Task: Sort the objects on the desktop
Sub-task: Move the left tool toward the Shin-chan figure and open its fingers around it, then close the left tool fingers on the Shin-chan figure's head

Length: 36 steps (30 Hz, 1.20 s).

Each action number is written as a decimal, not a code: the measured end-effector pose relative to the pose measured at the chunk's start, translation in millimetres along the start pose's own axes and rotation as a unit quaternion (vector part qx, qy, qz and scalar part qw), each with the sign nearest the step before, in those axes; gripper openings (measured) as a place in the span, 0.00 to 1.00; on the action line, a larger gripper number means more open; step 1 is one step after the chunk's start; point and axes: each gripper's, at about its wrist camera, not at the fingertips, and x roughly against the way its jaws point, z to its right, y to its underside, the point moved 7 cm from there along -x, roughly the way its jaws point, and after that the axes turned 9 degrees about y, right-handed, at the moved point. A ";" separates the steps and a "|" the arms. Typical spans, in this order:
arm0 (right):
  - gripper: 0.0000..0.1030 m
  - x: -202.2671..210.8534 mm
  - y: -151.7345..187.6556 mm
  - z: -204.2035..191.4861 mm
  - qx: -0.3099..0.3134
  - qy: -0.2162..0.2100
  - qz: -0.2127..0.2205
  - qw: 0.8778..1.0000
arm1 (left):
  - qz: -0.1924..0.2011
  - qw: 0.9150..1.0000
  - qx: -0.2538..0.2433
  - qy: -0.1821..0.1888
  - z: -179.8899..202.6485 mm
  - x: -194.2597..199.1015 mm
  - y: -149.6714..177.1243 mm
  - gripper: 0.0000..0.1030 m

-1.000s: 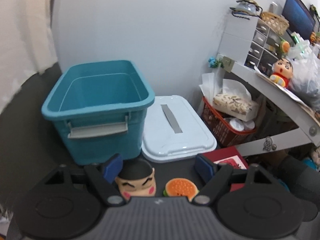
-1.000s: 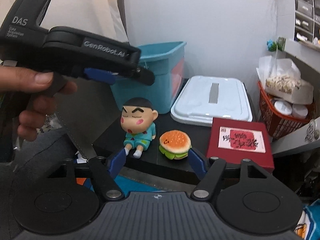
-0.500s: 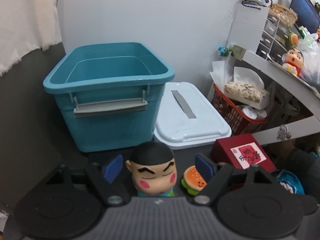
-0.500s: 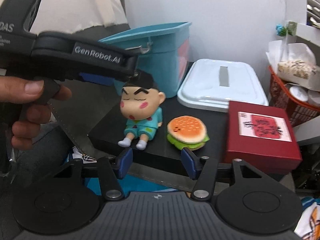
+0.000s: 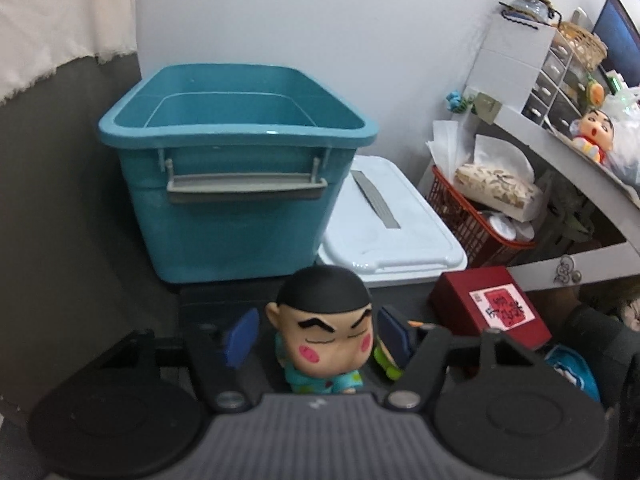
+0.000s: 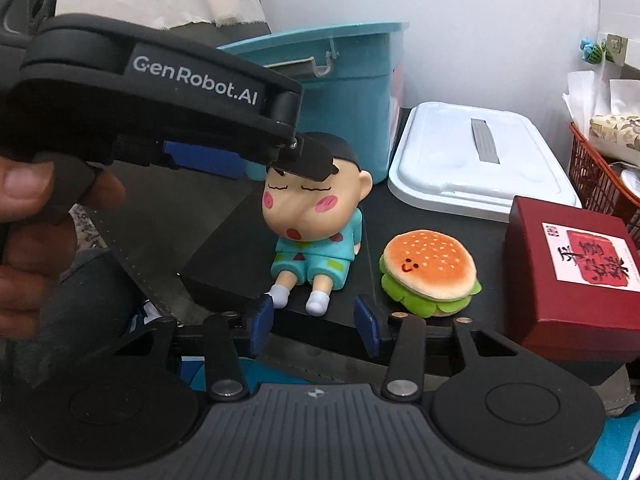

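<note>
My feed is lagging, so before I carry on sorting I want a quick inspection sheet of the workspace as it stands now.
Surface: black desktop, small and crowded.
Job's things: cartoon boy figurine sits tilted; burger plush to its right; red gift box at the right edge; open teal storage bin behind, nothing seen inside; its white lid lies flat beside it.
Clutter: red basket of paper packets beside the desk.
Grippers: left tool open, fingers either side of the figurine's head, contact unclear; right tool open, empty, low at the front edge.
Cables: nothing seen.
Surroundings: white wall, drawer unit, second figurine on a shelf.
</note>
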 end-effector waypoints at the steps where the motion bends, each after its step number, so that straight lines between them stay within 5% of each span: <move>1: 0.41 -1.8 0.4 -0.4 0.001 0.001 -0.002 1.000 | -0.001 1.000 0.000 0.001 0.0 -0.6 0.4 0.64; 6: 0.26 -6.2 1.8 0.0 0.012 0.008 0.000 1.000 | -0.005 1.000 0.002 0.002 -1.6 -4.1 2.2 0.64; 13: 0.20 -2.0 4.1 8.7 0.018 0.017 0.002 1.000 | -0.004 1.000 0.010 -0.002 -5.7 -3.8 2.1 0.64; 36: 0.18 22.8 11.0 32.0 0.016 0.028 0.028 0.999 | 0.007 1.000 0.022 0.002 -12.9 1.7 -1.2 0.60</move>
